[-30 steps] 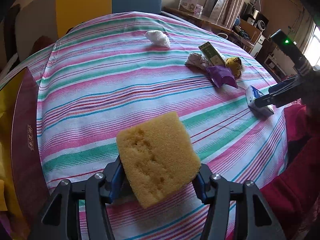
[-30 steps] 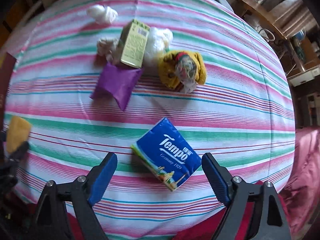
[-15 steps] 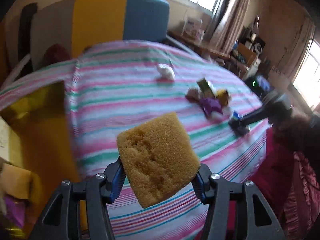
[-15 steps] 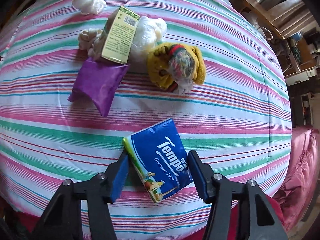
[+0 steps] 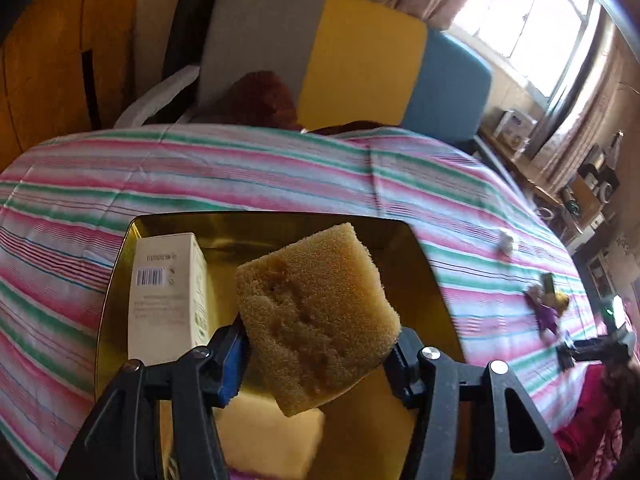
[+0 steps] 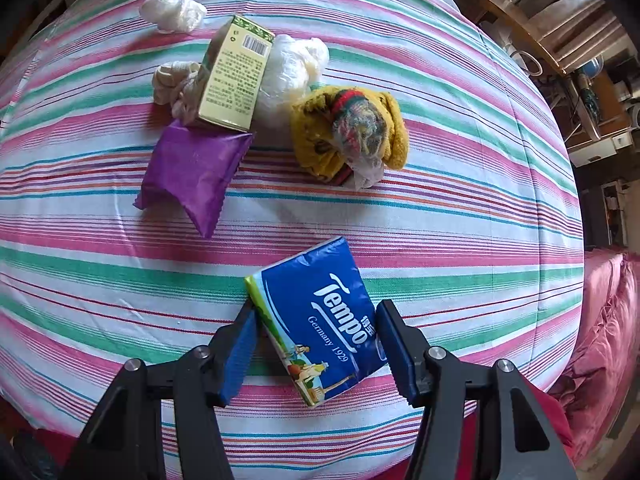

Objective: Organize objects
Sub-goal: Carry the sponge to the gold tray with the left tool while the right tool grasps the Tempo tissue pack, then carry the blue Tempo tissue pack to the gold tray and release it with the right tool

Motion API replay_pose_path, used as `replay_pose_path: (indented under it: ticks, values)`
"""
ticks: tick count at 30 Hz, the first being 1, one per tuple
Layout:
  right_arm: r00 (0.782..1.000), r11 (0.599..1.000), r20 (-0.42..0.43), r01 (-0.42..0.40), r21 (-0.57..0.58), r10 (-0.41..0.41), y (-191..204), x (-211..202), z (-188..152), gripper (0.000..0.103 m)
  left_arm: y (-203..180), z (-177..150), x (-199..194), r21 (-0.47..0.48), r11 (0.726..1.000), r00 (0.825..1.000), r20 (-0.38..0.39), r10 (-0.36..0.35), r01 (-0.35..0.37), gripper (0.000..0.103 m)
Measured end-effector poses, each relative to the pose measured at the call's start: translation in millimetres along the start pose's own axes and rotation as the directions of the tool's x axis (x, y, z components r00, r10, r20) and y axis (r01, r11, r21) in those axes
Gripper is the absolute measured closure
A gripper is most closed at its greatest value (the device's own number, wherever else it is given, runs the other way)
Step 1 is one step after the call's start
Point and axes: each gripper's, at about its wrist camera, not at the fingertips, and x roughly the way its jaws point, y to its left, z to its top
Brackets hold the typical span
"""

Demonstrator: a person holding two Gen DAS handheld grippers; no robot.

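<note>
My left gripper [image 5: 316, 354] is shut on a yellow-brown sponge [image 5: 316, 316] and holds it above a gold tray [image 5: 424, 280]. The tray holds a white box [image 5: 166, 300] and a pale yellow sponge [image 5: 272, 440]. My right gripper [image 6: 316, 344] is closed around a blue Tempo tissue pack [image 6: 320, 324] lying on the striped tablecloth [image 6: 460, 208]; both pads touch its sides. Beyond it lie a purple packet [image 6: 192, 172], a green-and-cream box [image 6: 234, 76], a yellow cloth bundle [image 6: 352, 132] and white wads [image 6: 172, 12].
A clear plastic bag [image 6: 292, 68] and a cream rag [image 6: 176, 80] lie by the box. A grey, yellow and blue chair [image 5: 344, 56] stands behind the table. My right gripper shows far right in the left wrist view [image 5: 592, 350]. Red fabric [image 6: 600, 320] hangs at the table's right edge.
My left gripper swung left with the sponge, from over the cloth to over the gold tray. My right gripper closed in on the tissue pack.
</note>
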Motion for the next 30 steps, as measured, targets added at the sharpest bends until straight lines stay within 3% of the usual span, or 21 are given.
replay_pose_path:
  ticks: [5,9,12,15,21,24,30]
  values:
    - [1.0,1.0,-0.001,-0.004,0.005,0.005,-2,2,0,0.043,7,17,48,0.025,0.996,0.993,-0.084,0.082,-0.08,0.043]
    - [1.0,1.0,-0.005,-0.006,0.005,0.006,-4,3,0,0.043,16,20,78,0.045,0.988,0.975,-0.16,0.154,-0.148,0.036]
    - [1.0,1.0,-0.013,0.0,-0.001,0.0,-11,9,9,0.042,18,20,77,0.06,0.983,0.972,-0.15,0.181,-0.174,0.031]
    - [1.0,1.0,-0.018,0.009,-0.007,-0.009,-9,12,15,0.042,21,19,62,0.037,0.989,0.982,-0.124,0.145,-0.142,0.025]
    - [1.0,1.0,-0.013,0.018,-0.015,-0.018,-14,10,17,0.044,13,5,11,0.057,0.984,0.985,-0.015,0.17,-0.169,0.025]
    - [1.0,1.0,-0.011,0.013,-0.011,-0.013,-17,9,18,0.044,5,-17,-19,0.038,0.983,0.983,0.037,0.181,-0.182,0.025]
    - [1.0,1.0,0.007,0.002,0.009,-0.002,-21,4,12,0.046,-15,-72,-63,0.028,0.991,0.987,0.101,0.125,-0.129,0.025]
